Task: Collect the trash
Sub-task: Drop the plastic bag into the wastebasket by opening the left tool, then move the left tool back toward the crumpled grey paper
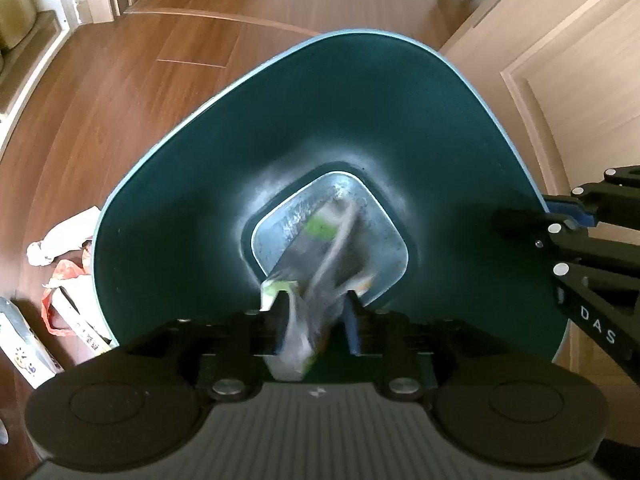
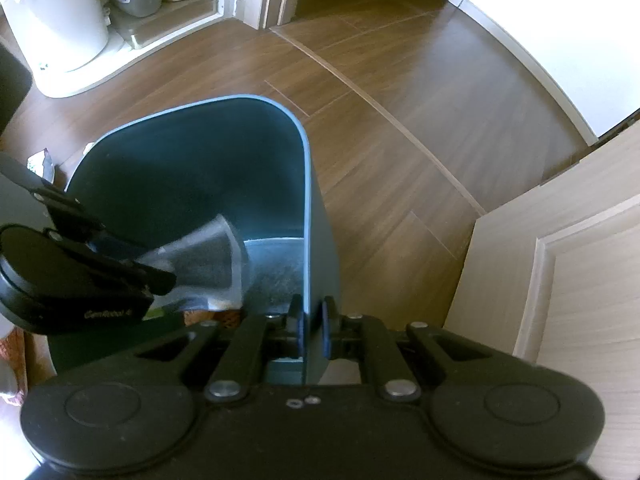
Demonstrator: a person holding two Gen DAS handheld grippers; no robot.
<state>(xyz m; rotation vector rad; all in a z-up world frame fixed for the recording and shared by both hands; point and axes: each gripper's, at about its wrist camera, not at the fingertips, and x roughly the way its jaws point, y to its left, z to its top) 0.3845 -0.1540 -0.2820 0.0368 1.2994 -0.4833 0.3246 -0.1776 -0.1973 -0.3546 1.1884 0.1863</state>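
A dark teal bin (image 1: pixel 320 128) stands on the wood floor (image 1: pixel 120 100) beside a pale cabinet door (image 1: pixel 580 80). The right gripper (image 2: pixel 313 322) is clamped narrowly on the bin's rim, one finger inside the wall and one outside. The left gripper (image 1: pixel 314 320) hangs over the bin's mouth, pointing down, its jaws partly apart; a blurred clear wrapper with green print (image 1: pixel 300 332) sits between them, reaching toward the bin's bottom, and whether the pads touch it cannot be told. More litter (image 1: pixel 64 280) lies on the floor against the bin's left side
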